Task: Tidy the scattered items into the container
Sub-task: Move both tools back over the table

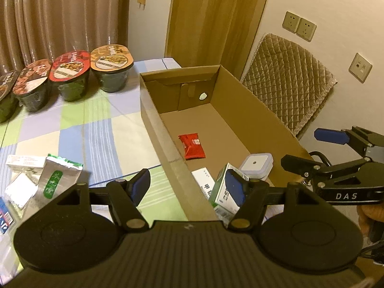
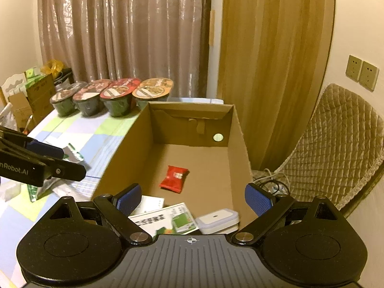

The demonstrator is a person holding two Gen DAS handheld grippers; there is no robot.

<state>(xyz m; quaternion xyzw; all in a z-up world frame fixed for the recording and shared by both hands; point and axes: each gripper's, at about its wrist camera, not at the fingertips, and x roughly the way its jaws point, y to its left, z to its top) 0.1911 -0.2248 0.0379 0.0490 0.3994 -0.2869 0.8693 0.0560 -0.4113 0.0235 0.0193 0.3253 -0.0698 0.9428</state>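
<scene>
An open cardboard box (image 1: 254,112) (image 2: 124,148) lies on the checked tablecloth. Inside it are a red snack packet (image 1: 192,146) (image 2: 174,178), a white lidded container (image 1: 256,165) (image 2: 217,218), a green-and-white carton (image 1: 222,192) (image 2: 178,220) and a white packet (image 1: 204,182) (image 2: 151,204). My left gripper (image 1: 188,188) (image 2: 64,159) is open and straddles the box's near left wall, holding nothing. My right gripper (image 2: 194,199) (image 1: 307,151) is open and empty above the box's near end. On the cloth to the left lie a silver-green pouch (image 1: 56,180) (image 2: 74,154) and white packets (image 1: 22,162).
Several instant-noodle bowls (image 1: 72,76) (image 2: 117,98) stand in a row at the table's back edge, before a curtain. A quilted chair (image 1: 288,84) (image 2: 336,144) stands right of the box. More cartons (image 2: 33,96) are stacked at the far left. A blue item (image 1: 4,213) lies at the left edge.
</scene>
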